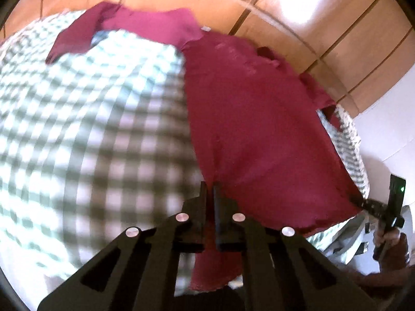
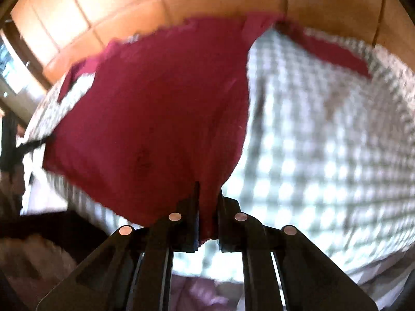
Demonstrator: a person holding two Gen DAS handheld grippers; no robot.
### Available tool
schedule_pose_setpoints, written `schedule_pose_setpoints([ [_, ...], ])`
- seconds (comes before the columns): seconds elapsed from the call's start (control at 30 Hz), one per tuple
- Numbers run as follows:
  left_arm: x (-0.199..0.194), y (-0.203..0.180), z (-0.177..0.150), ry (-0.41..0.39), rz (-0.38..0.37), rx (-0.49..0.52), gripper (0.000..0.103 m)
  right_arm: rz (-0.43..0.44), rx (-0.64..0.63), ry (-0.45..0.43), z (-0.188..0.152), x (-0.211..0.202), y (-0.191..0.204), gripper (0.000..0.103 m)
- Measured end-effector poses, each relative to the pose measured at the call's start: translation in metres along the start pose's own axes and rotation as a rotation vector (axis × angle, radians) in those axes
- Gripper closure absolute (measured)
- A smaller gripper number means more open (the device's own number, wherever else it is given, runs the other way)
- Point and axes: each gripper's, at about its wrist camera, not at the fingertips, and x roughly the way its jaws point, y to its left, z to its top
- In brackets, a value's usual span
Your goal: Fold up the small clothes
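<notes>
Your left gripper (image 1: 210,189) and right gripper (image 2: 208,194) are each clamped on a hem corner of the dark red long-sleeved cotton top (image 1: 246,119), spread on the green-and-white checked tablecloth (image 1: 90,134). Lift both corners evenly, keeping the hem taut, and I'd carry it toward the collar.

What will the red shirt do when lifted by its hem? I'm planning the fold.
The red shirt will probably hang limp: its hem already puckers where the left claw and right claw are shut on it. It looks thin, so likely light. The sleeve lying loose on the checked cloth would probably trail behind.
</notes>
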Motion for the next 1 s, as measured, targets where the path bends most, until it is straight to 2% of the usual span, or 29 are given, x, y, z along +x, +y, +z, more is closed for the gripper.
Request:
schedule_pose_setpoints([
  [0.1,0.007,0.01,-0.018,0.037,0.012,-0.033,0.1,-0.002,0.018,0.053,-0.023,0.019,-0.003,0.095],
  [0.17,0.003,0.014,-0.02,0.025,-0.001,-0.064,0.095,0.012,0.036,0.049,-0.022,0.02,-0.011,0.094],
  [0.2,0.0,0.016,-0.018,0.02,-0.009,-0.073,0.093,0.021,0.033,0.053,-0.019,0.017,-0.012,0.09],
  [0.23,-0.007,0.02,-0.014,-0.014,-0.001,-0.092,0.088,0.015,0.018,0.045,-0.012,0.01,-0.014,0.067],
  [0.27,-0.011,0.024,-0.011,-0.04,0.02,-0.106,0.067,-0.001,0.012,0.02,-0.006,0.003,-0.017,0.027],
  [0.3,-0.016,0.033,-0.006,-0.075,0.049,-0.131,0.056,-0.03,0.014,-0.035,0.004,-0.009,-0.018,0.016],
  [0.33,-0.019,0.04,-0.001,-0.098,0.073,-0.153,0.055,-0.037,0.015,-0.068,0.013,-0.014,-0.019,0.014],
  [0.4,-0.025,0.063,0.016,-0.132,0.168,-0.225,0.054,-0.04,0.019,-0.119,0.029,-0.019,-0.015,0.014],
  [0.47,-0.033,0.09,0.037,-0.183,0.247,-0.315,0.052,-0.013,0.041,-0.175,0.051,-0.014,-0.005,0.014],
  [0.53,-0.041,0.111,0.052,-0.227,0.289,-0.365,0.048,0.03,0.055,-0.188,0.07,0.001,0.01,0.014],
  [0.6,-0.049,0.126,0.072,-0.274,0.351,-0.394,0.039,0.06,0.063,-0.193,0.086,0.021,0.03,0.014],
  [0.63,-0.051,0.131,0.085,-0.296,0.385,-0.396,0.037,0.078,0.06,-0.189,0.094,0.035,0.045,0.014],
  [0.7,-0.048,0.135,0.105,-0.304,0.436,-0.387,0.026,0.104,0.064,-0.187,0.105,0.053,0.068,0.014],
  [0.77,-0.04,0.14,0.126,-0.31,0.477,-0.376,0.021,0.117,0.055,-0.18,0.111,0.072,0.089,0.014],
  [0.83,-0.025,0.142,0.147,-0.291,0.523,-0.346,0.018,0.103,0.023,-0.182,0.118,0.086,0.107,0.014],
  [0.93,0.004,0.139,0.173,-0.258,0.641,-0.272,0.018,0.083,-0.026,-0.178,0.123,0.102,0.127,0.014],
  [0.97,0.015,0.143,0.184,-0.239,0.727,-0.253,0.027,0.063,-0.046,-0.181,0.123,0.106,0.132,0.014],
  [1.0,0.022,0.15,0.189,-0.223,0.752,-0.254,0.061,0.05,-0.059,-0.182,0.122,0.109,0.135,0.014],
])
